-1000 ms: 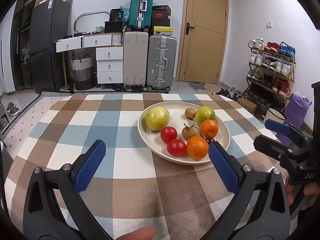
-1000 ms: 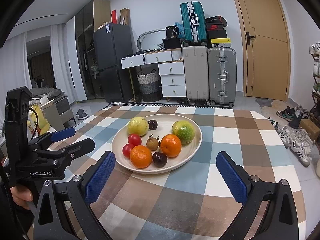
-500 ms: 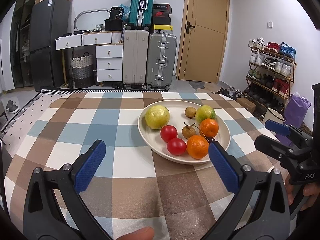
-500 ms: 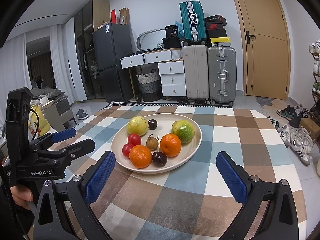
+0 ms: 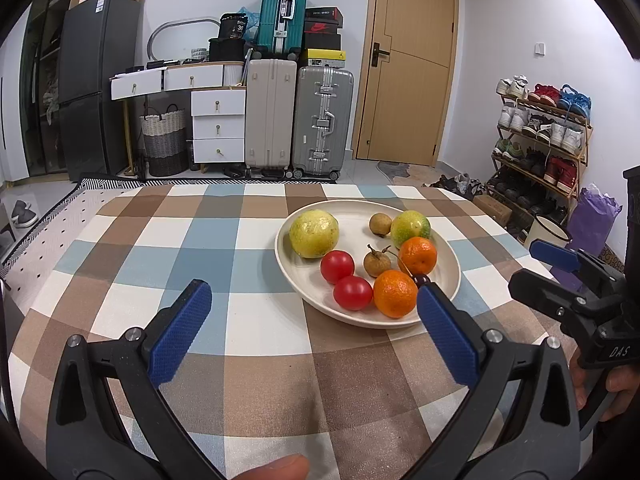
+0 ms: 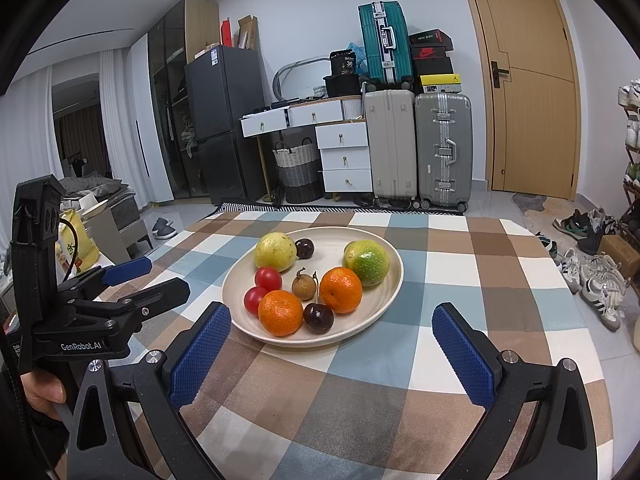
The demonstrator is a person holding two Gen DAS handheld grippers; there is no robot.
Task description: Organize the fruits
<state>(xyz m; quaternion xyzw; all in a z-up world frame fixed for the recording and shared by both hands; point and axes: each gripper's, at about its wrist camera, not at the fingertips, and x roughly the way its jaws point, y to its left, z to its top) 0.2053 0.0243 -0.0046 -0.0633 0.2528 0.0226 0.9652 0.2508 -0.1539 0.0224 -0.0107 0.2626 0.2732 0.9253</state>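
Left wrist view: your left gripper (image 5: pixel 312 322) hangs spread wide and empty above the checked tablecloth (image 5: pixel 160 248); the cream plate (image 5: pixel 296 276) of fruit lies ahead, toward its right finger, whose tip overlaps the near orange (image 5: pixel 395 293).
Right wrist view: your right gripper (image 6: pixel 331 354) is also spread, holding nothing; the plate (image 6: pixel 372 312) sits just ahead between its fingers, with your left gripper off to the left.

1. White walls; a wooden door (image 5: pixel 408 64) at one o'clock.
2. At twelve o'clock, suitcases (image 5: pixel 298 116) stand beside white drawers (image 5: pixel 218 124); a woven basket (image 5: pixel 164 140) sits just left.
3. A dark fridge (image 5: pixel 96 84) at ten o'clock.
4. A shoe rack (image 5: pixel 540 132) at two o'clock.
5. Pale tiled floor (image 6: pixel 492 206); white curtains (image 6: pixel 116 128) at nine o'clock.
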